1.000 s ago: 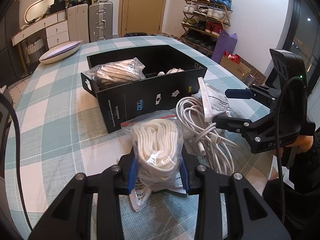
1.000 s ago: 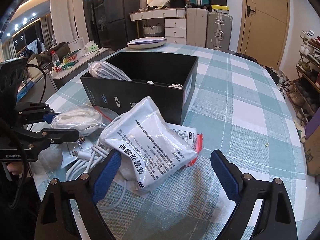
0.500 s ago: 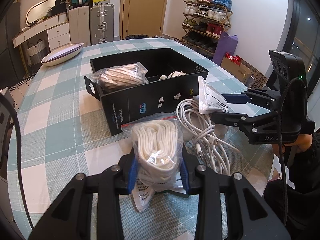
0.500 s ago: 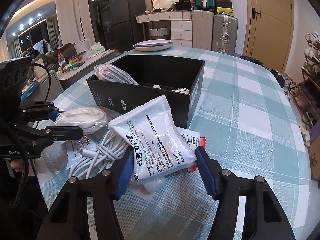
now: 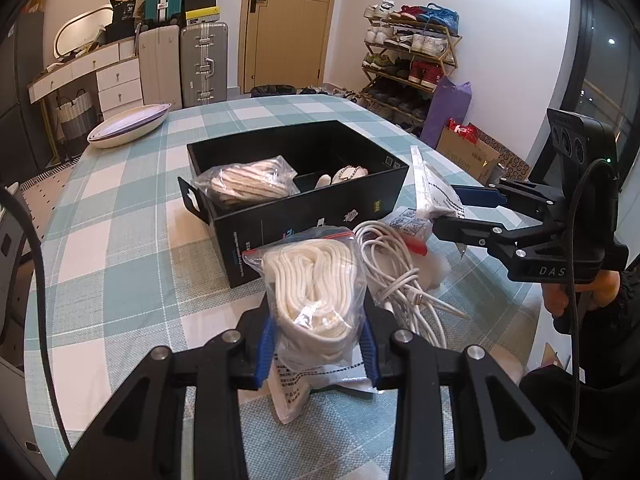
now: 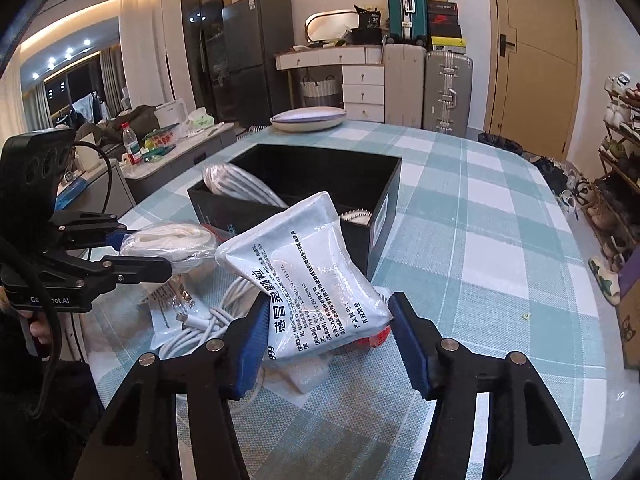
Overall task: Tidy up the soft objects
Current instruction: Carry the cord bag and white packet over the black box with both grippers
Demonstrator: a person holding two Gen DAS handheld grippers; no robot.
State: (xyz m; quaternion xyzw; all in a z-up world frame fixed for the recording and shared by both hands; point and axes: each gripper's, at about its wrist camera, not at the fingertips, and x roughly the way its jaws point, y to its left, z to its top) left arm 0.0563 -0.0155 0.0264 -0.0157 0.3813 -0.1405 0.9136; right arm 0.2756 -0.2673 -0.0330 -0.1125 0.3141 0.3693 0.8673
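Clear zip bag of coiled white rope [image 5: 316,284] stands upright between the left fingers [image 5: 266,354], pinched at its lower half, red zip edge on top. White printed medicine pouch [image 6: 308,276] tilts up between the right fingers [image 6: 250,340], lower end clamped. Loose white cable coil [image 5: 394,272] lies on the tabletop between both finger pairs. Black open box [image 5: 320,216] sits beyond the fingertips, holding another bagged rope coil [image 5: 248,184] in its left compartment.

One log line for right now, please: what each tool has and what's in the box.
left tool: shut on rope bag | right tool: shut on white packet | box: one rope bag inside | cable: on table
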